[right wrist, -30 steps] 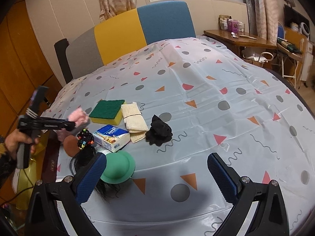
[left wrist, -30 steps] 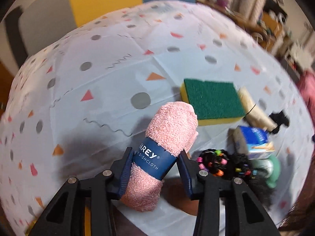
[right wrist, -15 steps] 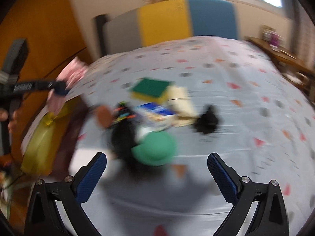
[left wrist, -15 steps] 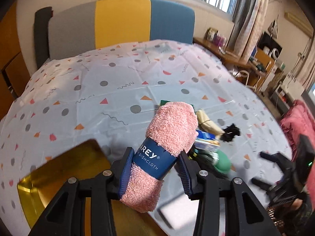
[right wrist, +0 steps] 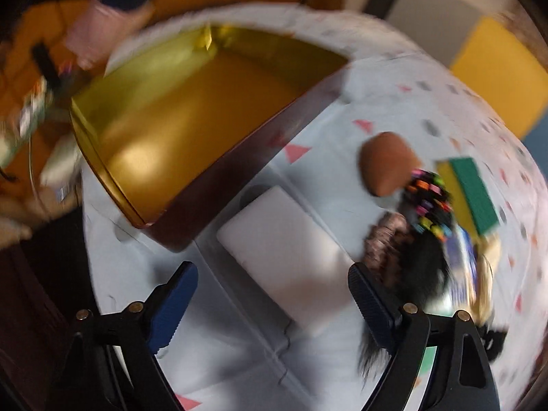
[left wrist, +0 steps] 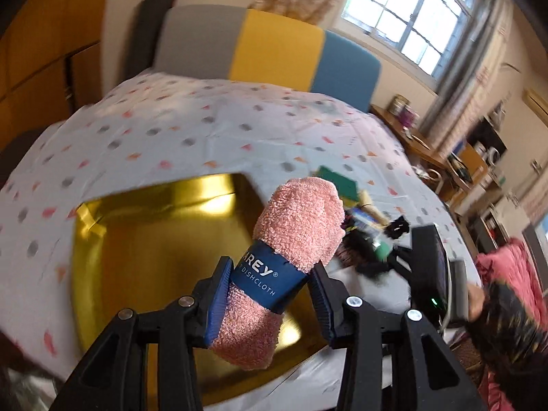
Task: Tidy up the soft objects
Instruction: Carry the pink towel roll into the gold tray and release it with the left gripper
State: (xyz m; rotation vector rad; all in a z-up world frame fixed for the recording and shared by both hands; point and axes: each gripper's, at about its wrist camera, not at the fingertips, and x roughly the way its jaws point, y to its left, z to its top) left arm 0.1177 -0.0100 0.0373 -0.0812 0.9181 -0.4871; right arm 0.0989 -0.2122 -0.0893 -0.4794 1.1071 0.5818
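My left gripper (left wrist: 269,298) is shut on a rolled pink dishcloth (left wrist: 291,239) with a blue paper band, held above the open gold-lined box (left wrist: 144,239). The box also shows in the right wrist view (right wrist: 191,109), upper left, with dark red outer walls. My right gripper (right wrist: 274,304) is open and empty above a white flat pad (right wrist: 284,253) on the table. A pile of soft things lies to its right: a brown round sponge (right wrist: 387,164), a black hair piece with coloured beads (right wrist: 428,205) and a green-and-yellow sponge (right wrist: 469,195).
The table has a pale cloth with dots and triangles (left wrist: 205,137). A grey, yellow and blue chair back (left wrist: 274,51) stands behind it. A wooden side table (left wrist: 421,147) with small items stands at the right. The right wrist view is blurred.
My left gripper has carried the dishcloth back and up over the gold box. My right gripper has swung left and down, from the open table to above the white pad beside the box.
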